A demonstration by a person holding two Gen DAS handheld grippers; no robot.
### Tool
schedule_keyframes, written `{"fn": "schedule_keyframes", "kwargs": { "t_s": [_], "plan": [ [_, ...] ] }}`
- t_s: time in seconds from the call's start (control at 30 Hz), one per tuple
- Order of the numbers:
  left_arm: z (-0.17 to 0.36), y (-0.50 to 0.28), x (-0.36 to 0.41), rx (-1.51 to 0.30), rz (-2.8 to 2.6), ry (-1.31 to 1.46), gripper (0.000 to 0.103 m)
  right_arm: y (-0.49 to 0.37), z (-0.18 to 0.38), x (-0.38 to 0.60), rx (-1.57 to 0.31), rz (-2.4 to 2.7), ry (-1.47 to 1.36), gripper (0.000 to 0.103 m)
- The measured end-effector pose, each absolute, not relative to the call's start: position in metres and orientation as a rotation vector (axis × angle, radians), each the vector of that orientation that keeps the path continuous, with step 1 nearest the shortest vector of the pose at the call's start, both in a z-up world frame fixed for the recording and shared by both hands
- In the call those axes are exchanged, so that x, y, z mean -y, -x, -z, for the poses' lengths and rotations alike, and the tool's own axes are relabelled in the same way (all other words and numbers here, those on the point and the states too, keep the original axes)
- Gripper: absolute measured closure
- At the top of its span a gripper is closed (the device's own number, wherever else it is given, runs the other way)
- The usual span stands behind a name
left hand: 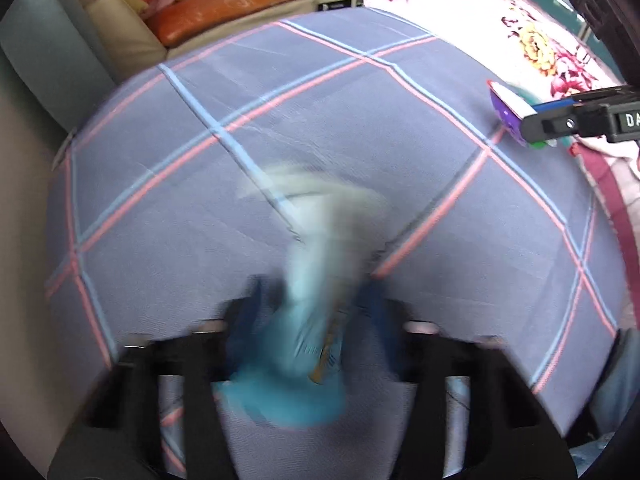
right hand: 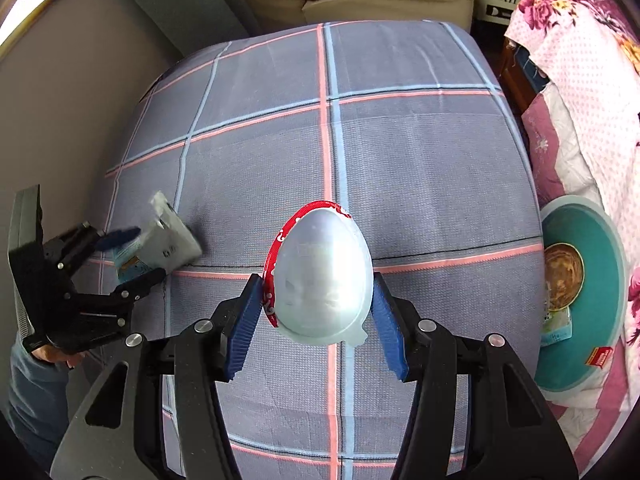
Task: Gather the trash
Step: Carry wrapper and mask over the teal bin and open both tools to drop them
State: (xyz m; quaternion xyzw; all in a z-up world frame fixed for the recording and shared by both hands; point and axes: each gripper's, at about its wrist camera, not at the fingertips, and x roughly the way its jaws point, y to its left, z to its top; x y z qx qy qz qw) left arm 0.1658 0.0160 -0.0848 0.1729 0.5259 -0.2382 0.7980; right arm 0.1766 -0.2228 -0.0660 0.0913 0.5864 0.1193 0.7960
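A: Trash, first item: an egg-shaped plastic shell (right hand: 324,276) with a red foil rim is seen between the blue pads (right hand: 244,322) of the right gripper (right hand: 316,320). The left pad is pressed against the foil edge; the right pad is seen just beside the shell, and contact there cannot be told. The jaws are set roughly shell-wide.

B: Second item?

A: A crumpled white and blue wrapper (left hand: 316,280) is held in the left gripper (left hand: 312,312), pinched between its fingers, jaws closed narrow on it. Heavy blur is noted in the left wrist view. From the right wrist view the same wrapper (right hand: 160,240) is seen left of the right gripper's tips, sticking out ahead of the left gripper (right hand: 132,256).

B: Surface below?

A: A checked grey-blue bedsheet (right hand: 400,160) is seen under both grippers. A teal round bin (right hand: 600,264) is noted right of the right gripper, beside a floral blanket (right hand: 580,80), with wrappers lying inside.
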Motion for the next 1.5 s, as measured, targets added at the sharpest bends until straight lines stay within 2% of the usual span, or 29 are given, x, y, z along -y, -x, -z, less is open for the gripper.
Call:
{"fn": "schedule_keyframes", "kwargs": {
  "t_s": [0.13,0.63,1.1,1.5],
  "plan": [
    [0.084,-0.158,-0.013,-1.134,0.478,-0.327,0.081,-0.174,0.065,0.231,-1.242,-0.253,-0.213,0.052],
    [0.033,-0.137,0.058,-1.080,0.482,-0.247,0.081,-0.139,0.038,0.298,-1.127,-0.219,-0.297,0.052],
    [0.014,-0.101,0.193,-1.056,0.580,-0.276,0.081,-0.080,0.022,0.410,-0.980,-0.114,-0.424,0.051],
    [0.017,-0.090,0.296,-1.064,0.661,-0.287,0.081,-0.052,0.026,0.490,-0.933,-0.020,-0.483,0.051]
  ]
}}
